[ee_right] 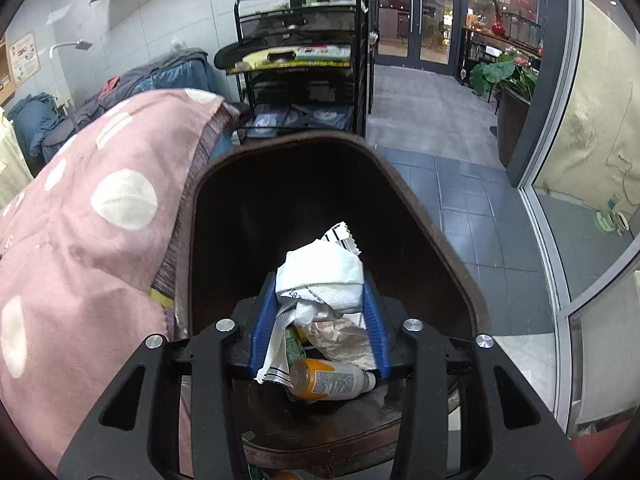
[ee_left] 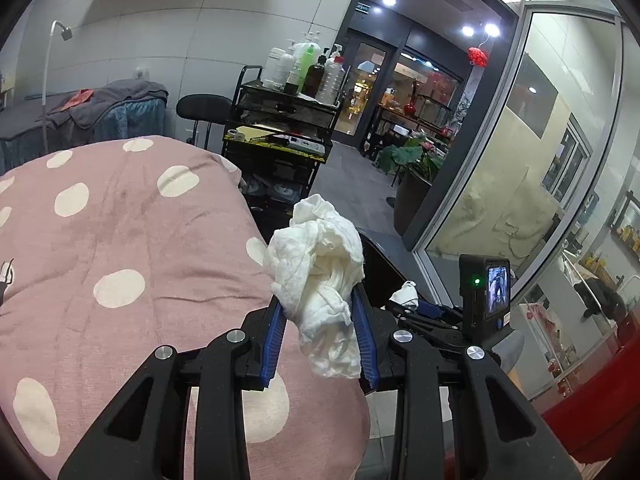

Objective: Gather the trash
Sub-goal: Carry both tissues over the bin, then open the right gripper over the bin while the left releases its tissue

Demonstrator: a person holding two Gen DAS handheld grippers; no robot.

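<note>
Centrally in the left wrist view, the left gripper [ee_left: 320, 312] pinches a crumpled white tissue wad [ee_left: 320, 276] between its blue ribbed pads [ee_left: 365, 336]; the wad bulges above and hangs below the jaws. Left half of the frame: a pink quilt with cream polka dots [ee_left: 120, 248]. Lower right: the right gripper [ee_left: 416, 308] seen side-on, a small camera unit with a lit screen and green lamp [ee_left: 486, 292] mounted on it, a bit of white paper at its tip.

Right wrist view: the right gripper [ee_right: 320, 304] points down into a dark brown open bin with a rounded rim [ee_right: 436, 232]. Between its blue pads [ee_right: 376, 328] sits a crumpled white plastic wrapper with black dotted print and a zigzag edge [ee_right: 320, 276]; both pads appear to touch its sides, though how firmly they press cannot be told. Lower centre, inside the bin: a small plastic bottle with an orange-and-white label [ee_right: 332, 380] lying on its side, beige crumpled paper [ee_right: 340, 340] just above it.

Upper centre of both views: a black wire trolley [ee_right: 300, 76] with bottles on top. Right: grey tiled floor [ee_right: 460, 184] and glass partition.
</note>
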